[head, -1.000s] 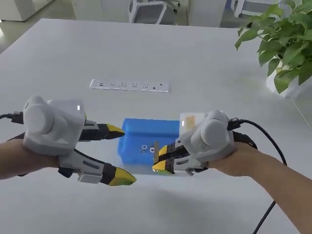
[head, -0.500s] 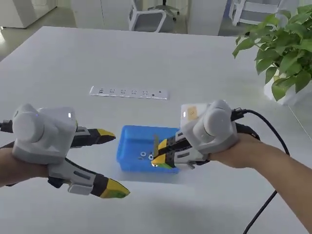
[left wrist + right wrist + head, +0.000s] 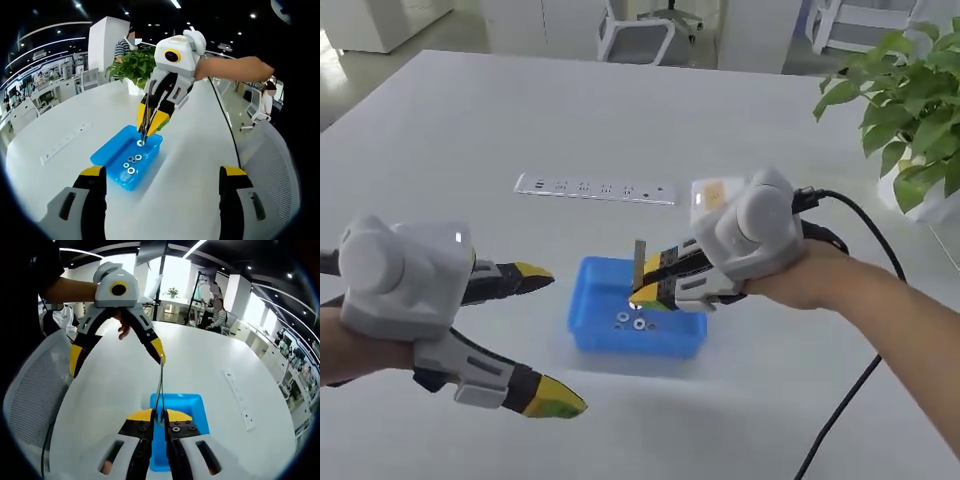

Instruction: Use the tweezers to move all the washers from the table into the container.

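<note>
Metal washers (image 3: 131, 162), small and flat, lie in a loose cluster on the floor of the blue container (image 3: 588, 338), and one more seems to sit right at the tip of the tweezers (image 3: 145, 115), though we cannot tell whether it is pinched or lying loose. We judge them light, hard and slick, apt to skate on smooth plastic or flick out of a pinch, so we would take one across its ring, one tine through the hole and one outside, with a gentle squeeze. Our right gripper (image 3: 646, 291) is clamped narrow on the tweezers' shank, their tip pointing down into the container; we reckon the thin tines springy, so pressure wants care. Our left gripper (image 3: 556, 338) hangs just beside the container, jaws spread wide, holding nothing
</note>
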Available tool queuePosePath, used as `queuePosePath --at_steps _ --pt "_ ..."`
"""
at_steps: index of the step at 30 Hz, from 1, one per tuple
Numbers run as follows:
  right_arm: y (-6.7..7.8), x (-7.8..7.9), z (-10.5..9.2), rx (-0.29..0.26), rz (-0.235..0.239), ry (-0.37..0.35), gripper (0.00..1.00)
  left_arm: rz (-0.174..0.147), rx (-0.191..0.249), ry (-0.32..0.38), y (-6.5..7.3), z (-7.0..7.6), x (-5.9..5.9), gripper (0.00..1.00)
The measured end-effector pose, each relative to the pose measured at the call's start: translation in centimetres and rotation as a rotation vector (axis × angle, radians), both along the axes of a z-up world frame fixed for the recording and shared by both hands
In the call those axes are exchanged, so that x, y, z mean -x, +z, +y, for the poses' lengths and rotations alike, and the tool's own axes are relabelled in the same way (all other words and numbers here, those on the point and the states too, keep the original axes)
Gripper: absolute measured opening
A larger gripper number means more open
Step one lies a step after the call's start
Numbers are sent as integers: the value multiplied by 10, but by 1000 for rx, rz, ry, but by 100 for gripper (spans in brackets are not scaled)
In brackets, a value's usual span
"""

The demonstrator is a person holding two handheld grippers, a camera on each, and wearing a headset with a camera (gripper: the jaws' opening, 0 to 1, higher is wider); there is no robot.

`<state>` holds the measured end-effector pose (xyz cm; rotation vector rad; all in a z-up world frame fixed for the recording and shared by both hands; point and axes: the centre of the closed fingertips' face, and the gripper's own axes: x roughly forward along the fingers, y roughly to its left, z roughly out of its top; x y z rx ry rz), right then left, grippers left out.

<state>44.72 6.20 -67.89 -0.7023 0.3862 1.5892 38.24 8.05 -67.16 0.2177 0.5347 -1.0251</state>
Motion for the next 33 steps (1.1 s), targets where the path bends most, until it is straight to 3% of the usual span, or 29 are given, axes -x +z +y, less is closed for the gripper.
queuePosePath --at_steps 6,17,33 --pt "-6 -10 7 4 -13 15 8 11 0 15 -2 5 -2 99" --pt "-20 -21 15 4 -16 21 8 3 6 24 0 8 -12 99" --pt "-47 -32 15 27 -15 30 9 -5 15 6 -2 -2 -29 97"
